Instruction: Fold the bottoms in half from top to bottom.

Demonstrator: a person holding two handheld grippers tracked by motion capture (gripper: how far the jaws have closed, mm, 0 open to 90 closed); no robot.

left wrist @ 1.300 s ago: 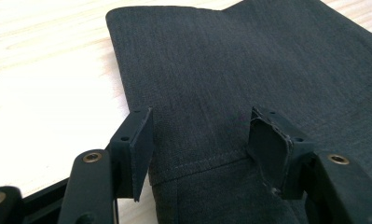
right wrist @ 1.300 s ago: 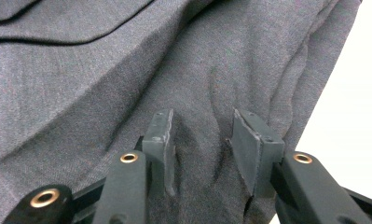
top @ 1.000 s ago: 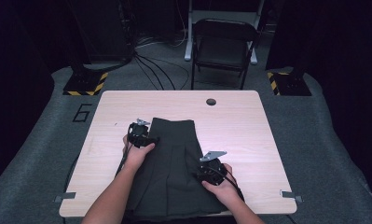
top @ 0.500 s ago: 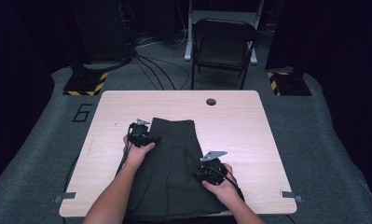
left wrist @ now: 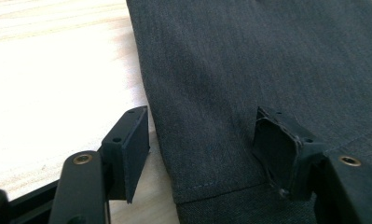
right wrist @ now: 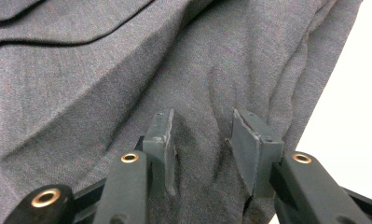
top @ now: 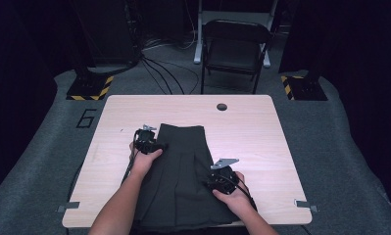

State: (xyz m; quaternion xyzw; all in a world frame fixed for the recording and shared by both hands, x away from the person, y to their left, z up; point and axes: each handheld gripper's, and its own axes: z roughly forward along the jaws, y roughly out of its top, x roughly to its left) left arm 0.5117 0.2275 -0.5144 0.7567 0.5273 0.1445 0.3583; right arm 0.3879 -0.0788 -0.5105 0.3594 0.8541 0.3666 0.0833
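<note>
My left claw (left wrist: 200,154) has just been opening wide over the dark skirt's (top: 183,176) hem, my right claw (right wrist: 202,149) half open on its cloth near the worktop's (top: 261,127) front edge; folding remains.

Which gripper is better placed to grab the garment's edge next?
Left, probably. The left gripper has just been opening, and its jaws straddle the garment's side edge near the hem, one over bare table. The right gripper sits on bunched cloth, inward of the edge.
</note>
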